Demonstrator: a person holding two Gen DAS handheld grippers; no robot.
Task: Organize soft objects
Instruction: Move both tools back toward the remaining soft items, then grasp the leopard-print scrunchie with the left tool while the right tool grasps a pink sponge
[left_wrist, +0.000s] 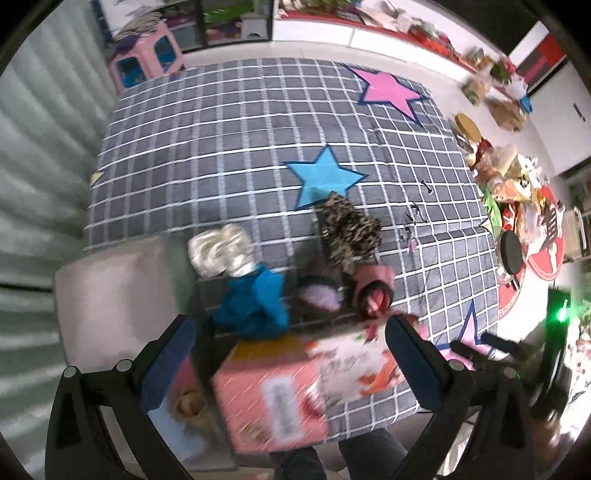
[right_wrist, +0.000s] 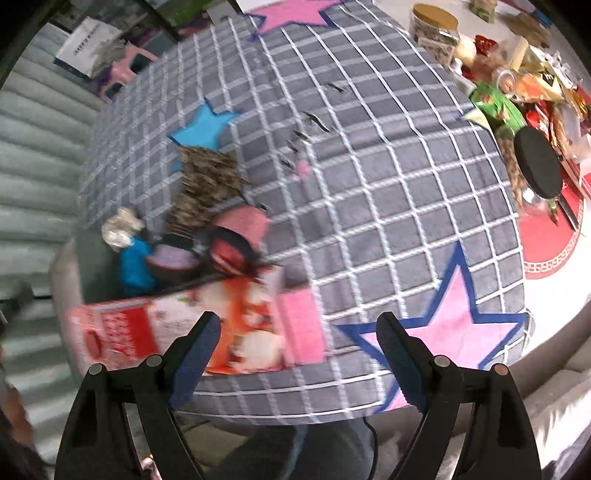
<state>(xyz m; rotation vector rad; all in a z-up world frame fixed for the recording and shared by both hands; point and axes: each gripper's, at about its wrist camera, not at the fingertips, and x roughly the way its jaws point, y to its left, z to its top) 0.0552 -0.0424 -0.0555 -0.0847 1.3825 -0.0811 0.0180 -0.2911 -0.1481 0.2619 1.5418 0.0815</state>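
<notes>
Several soft items lie bunched near the front left of a grey checked cloth (left_wrist: 258, 140) with stars. They are a leopard-print piece (left_wrist: 349, 232), a cream fuzzy piece (left_wrist: 221, 251), a blue cloth (left_wrist: 255, 302), a purple fluffy piece (left_wrist: 317, 295) and a pink rolled piece (left_wrist: 373, 288). A pink printed box (left_wrist: 273, 398) lies in front of them. My left gripper (left_wrist: 291, 365) hangs open above the box, its pads apart from it. My right gripper (right_wrist: 299, 356) is open and empty over the cloth, between the box (right_wrist: 192, 328) and a pink star (right_wrist: 454, 328).
A pale cushion (left_wrist: 110, 295) sits left of the pile. Jars, snack packets, a black round lid (right_wrist: 539, 166) and a red mat (right_wrist: 546, 251) crowd the floor on the right. A pink stool (left_wrist: 147, 59) stands at the back left. A person's legs (right_wrist: 295, 450) show below the cloth's front edge.
</notes>
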